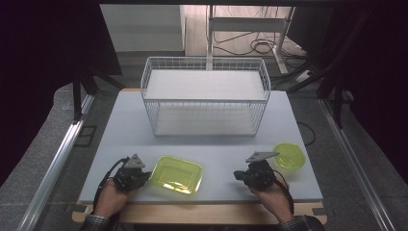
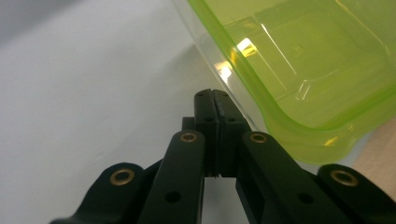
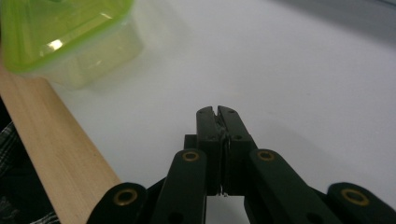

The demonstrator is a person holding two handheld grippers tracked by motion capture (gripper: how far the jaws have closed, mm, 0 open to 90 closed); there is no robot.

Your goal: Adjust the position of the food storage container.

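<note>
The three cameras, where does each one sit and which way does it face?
High view: above the near table edge, looking forward and down at the wire basket; both hands and forearms show.
Left gripper view: on the left gripper, shut jaws beside the green container.
Right gripper view: on the right gripper, shut jaws over the table.
All share the container.
</note>
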